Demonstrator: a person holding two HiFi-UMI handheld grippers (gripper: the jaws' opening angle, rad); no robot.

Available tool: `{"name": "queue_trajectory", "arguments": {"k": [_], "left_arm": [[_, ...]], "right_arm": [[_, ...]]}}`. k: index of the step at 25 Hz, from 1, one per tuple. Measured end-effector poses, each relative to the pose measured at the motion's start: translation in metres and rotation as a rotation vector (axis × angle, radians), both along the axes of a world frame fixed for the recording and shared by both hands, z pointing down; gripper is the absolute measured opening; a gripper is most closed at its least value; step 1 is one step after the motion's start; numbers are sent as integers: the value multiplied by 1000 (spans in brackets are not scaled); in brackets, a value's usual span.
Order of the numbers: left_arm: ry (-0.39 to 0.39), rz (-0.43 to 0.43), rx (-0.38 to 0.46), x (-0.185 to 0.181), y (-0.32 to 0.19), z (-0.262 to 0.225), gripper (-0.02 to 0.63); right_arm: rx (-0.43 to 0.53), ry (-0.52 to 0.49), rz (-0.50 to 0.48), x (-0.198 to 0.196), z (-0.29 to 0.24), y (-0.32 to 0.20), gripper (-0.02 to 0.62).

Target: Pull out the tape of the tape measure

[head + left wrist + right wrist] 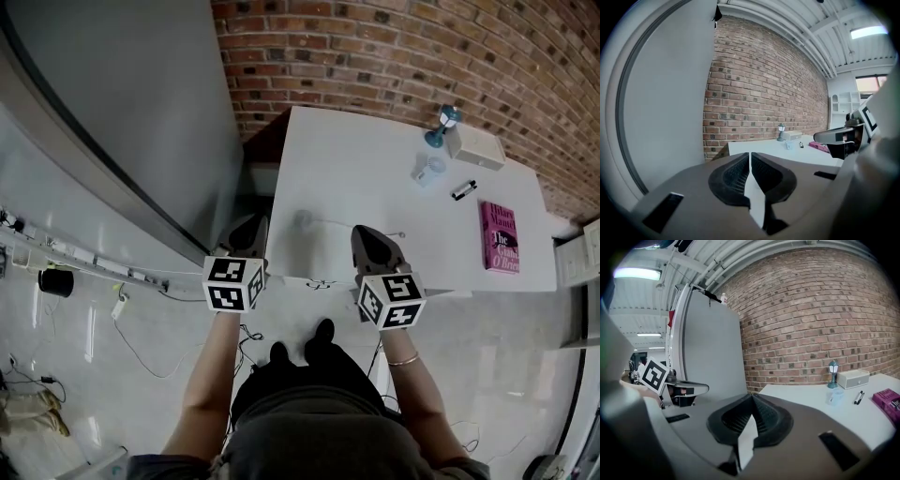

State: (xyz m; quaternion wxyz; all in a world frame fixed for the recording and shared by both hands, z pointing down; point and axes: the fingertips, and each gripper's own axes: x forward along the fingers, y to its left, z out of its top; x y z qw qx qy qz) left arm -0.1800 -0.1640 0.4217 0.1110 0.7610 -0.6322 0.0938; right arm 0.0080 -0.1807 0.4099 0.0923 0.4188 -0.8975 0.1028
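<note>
1. Left gripper point(750, 157): its own view shows the 2 jaws closed pad to pad with nothing between them. The head view shows only its body, just off the near left corner of the table point(375, 169).

2. Right gripper point(751, 401): its own view also shows the jaws closed together and empty. In the head view it hangs over the table's near edge.

3. Tape measure point(305, 218): only the head view shows it. It is a small pale round thing near the table's front, ahead of and between my 2 grippers and touching neither. A thin line runs right from it across the top. It is too small to tell more.

4. The gripper views give the far end of the table side-on. There I see a lamp point(833, 373), a box point(853, 378), a cup point(836, 396), a marker point(858, 397) and a book point(888, 401), all well apart from the tape measure. Each gripper view also catches the other gripper at its edge.

5. Surroundings: a brick wall point(375, 56) stands behind the table and a grey panel point(122, 94) to its left. The head view alone shows cables point(141, 352) on the floor point(506, 375).
</note>
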Motion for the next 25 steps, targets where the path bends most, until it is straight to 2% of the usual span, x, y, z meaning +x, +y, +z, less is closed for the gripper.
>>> {"name": "queue_trajectory", "arguments": {"k": [12,25], "left_arm": [[8,8,12,-1,14,-7,32],[17,11,21,3,23,-7,32]], "right_arm": [[-2,-30,71,7,-4,14,2],[5,-43,85,10,-4,24,2]]}}
